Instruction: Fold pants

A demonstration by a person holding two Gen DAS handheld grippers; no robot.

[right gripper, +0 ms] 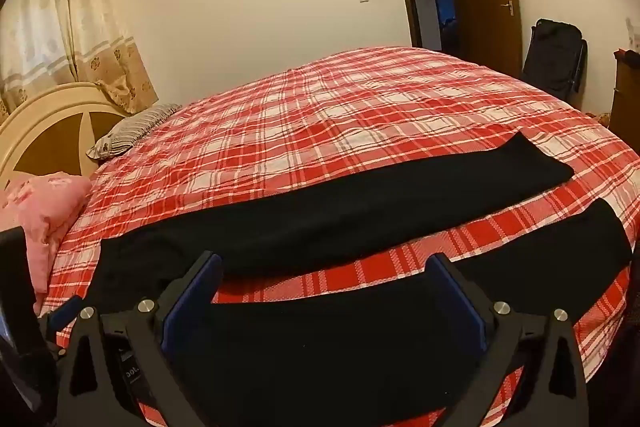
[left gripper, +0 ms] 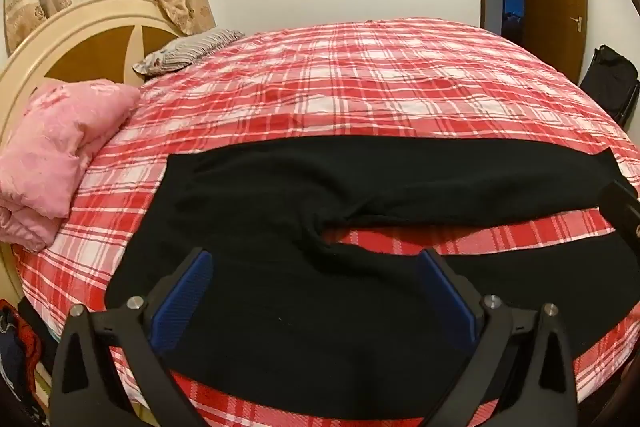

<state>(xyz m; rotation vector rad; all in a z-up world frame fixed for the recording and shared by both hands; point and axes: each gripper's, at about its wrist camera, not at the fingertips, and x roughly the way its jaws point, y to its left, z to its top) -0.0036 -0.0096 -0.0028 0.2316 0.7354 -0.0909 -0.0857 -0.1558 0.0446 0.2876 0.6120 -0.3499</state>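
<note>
The black pants (left gripper: pixel 280 195) lay spread flat on the red plaid bed cover (left gripper: pixel 360 87), near the bed's near edge, their long axis running crosswise to both grippers: waistband toward the headboard side at the left, the two legs stretching off to the right. The legs were parted in a narrow V, with a strip of plaid showing between them from the crotch outward (the far leg (right gripper: pixel 400 195) reached a little further across the bed than the near leg (right gripper: pixel 340 339)). The cloth looked soft, matte and nearly creaseless, bunching only slightly at the crotch.

The left gripper (left gripper: pixel 316 267) hovered just over the seat and upper near leg, its blue-padded jaws spread wide and holding nothing. The right gripper (right gripper: pixel 328 267) stood over the near leg further toward the cuffs, jaws equally wide and empty. So the near leg ran directly beneath both, and a lengthwise fold of that leg over the far one seemed the likely next step, left taking the waist end, right the cuff end.

A pink quilt (left gripper: pixel 60 155) sat bundled by the headboard (left gripper: pixel 80 39), well apart from the pants.
</note>
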